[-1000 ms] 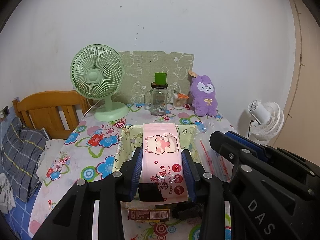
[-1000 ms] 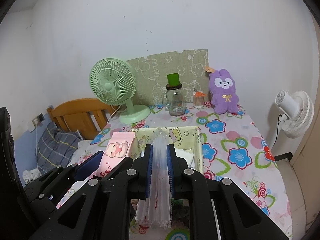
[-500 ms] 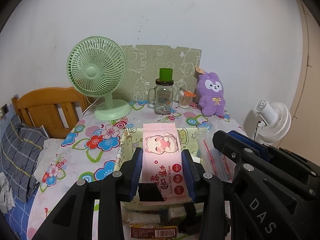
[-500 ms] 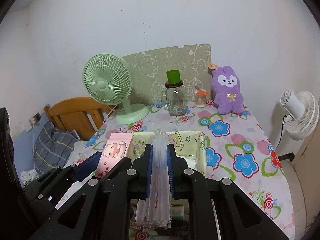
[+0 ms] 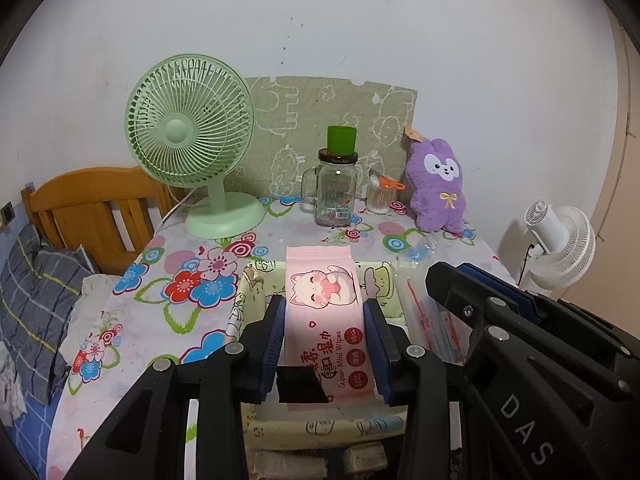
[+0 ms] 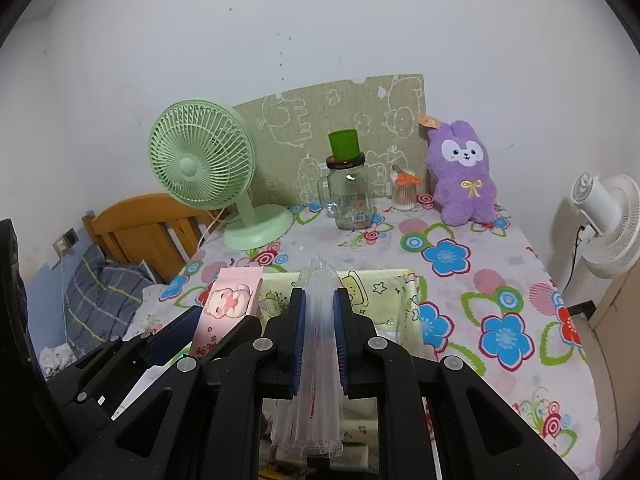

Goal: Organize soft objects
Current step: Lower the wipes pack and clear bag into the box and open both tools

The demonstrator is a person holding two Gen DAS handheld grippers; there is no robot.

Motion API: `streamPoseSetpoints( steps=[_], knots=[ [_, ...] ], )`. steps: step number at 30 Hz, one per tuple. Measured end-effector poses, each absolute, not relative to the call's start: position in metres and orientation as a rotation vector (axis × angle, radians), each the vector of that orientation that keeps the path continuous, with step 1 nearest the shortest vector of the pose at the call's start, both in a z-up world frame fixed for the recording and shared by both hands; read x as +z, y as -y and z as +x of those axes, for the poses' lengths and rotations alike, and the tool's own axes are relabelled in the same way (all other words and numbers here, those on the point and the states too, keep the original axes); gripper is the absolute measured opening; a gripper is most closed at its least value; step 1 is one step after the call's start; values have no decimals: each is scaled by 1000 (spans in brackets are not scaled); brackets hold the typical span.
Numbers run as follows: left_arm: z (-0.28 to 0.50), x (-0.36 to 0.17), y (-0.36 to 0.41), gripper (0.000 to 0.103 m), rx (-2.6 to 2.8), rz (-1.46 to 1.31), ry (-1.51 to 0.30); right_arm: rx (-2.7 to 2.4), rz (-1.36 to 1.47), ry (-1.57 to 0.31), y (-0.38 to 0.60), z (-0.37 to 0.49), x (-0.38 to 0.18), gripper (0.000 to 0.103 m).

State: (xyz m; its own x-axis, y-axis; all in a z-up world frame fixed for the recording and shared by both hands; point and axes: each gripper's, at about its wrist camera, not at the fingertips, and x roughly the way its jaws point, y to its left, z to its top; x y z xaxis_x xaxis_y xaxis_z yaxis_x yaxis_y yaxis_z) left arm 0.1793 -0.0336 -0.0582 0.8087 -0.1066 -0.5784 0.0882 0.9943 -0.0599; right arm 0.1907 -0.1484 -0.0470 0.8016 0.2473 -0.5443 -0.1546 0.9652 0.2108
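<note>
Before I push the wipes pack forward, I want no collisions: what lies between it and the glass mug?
Left wrist view: past the wipes pack comes the fabric bin's far wall, then bare flowered tablecloth up to the glass mug.

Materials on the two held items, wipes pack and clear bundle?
Wipes pack: glossy printed plastic film, going by the sheen and soft edges. Clear bundle: thin transparent plastic, likely stacked bags; layered see-through sheets, slightly hazy.

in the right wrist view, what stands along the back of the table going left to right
Light green desk fan → clear glass handled jar with a green cup on its lid → small clear cup of cotton swabs → purple plush bunny; a green cartoon-print board leans on the wall behind them.
</note>
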Motion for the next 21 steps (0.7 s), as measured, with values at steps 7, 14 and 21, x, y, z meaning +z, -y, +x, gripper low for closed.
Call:
streamPoseSetpoints(
  steps=[7,14,21],
  knots=[
    [194,-70,33,41,-74,-20,-641,225,175,-632,147,210,-62,17],
    [204,-82,26,60,-61,-20,-681,245,171,-656,139,221,-74,17],
    [208,-91,21,67,-58,-10,-709,282,172,-685,129,229,-85,17]
  ],
)
